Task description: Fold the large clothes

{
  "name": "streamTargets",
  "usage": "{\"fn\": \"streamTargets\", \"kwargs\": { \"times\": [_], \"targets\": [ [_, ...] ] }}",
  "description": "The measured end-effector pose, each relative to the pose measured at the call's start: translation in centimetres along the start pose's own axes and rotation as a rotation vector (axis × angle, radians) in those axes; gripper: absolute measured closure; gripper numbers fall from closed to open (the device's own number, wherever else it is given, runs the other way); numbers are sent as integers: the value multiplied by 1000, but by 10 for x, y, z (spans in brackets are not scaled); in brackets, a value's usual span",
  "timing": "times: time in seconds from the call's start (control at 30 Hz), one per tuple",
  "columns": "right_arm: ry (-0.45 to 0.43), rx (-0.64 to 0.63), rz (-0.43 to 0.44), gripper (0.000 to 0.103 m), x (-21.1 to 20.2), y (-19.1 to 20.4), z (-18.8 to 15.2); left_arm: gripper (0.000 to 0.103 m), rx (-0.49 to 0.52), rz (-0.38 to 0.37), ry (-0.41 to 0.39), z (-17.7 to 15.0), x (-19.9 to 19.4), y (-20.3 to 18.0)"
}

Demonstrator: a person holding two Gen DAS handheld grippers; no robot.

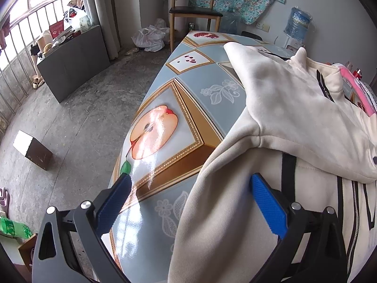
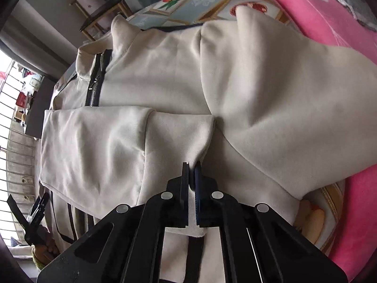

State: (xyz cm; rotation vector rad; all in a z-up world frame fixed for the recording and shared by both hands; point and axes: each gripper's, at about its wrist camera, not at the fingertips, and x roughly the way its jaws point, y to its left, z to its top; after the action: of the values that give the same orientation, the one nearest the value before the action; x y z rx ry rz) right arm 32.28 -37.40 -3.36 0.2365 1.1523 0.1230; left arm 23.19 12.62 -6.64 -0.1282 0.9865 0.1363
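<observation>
Here, right claw [image 2: 192, 169] pinching cream jacket [image 2: 165, 89]

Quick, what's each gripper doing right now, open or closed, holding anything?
Left gripper: open, empty, over the cream jacket.
Right gripper: shut on the cream jacket.

No lettering can be read in either view. The red box [image 1: 56, 28] on the windowsill shows pale marks, and the blue label on the water jug [image 1: 297, 22] carries print, perhaps a brand name, but both are too small and blurred to make out.
</observation>
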Motion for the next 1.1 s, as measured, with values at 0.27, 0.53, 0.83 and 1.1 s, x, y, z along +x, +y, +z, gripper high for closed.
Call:
{"fn": "streamTargets", "kwargs": {
  "times": [0.27, 0.53, 0.83, 1.1],
  "targets": [
    [-390, -93, 83, 99, -119, 42, 48, 4, 22, 29, -12, 0, -2, -4],
    [-140, 47, 53, 99, -13, -17, 31, 4, 29, 32, -11, 0, -3, -4],
    [-260, -56, -29, 84, -43, -5, 32, 4, 59, -8, -140, 15, -69, 0],
    [-110, -255, -39, 79, 27, 52, 10, 4, 180, -110, -132, 71, -73, -74]
  ]
}}
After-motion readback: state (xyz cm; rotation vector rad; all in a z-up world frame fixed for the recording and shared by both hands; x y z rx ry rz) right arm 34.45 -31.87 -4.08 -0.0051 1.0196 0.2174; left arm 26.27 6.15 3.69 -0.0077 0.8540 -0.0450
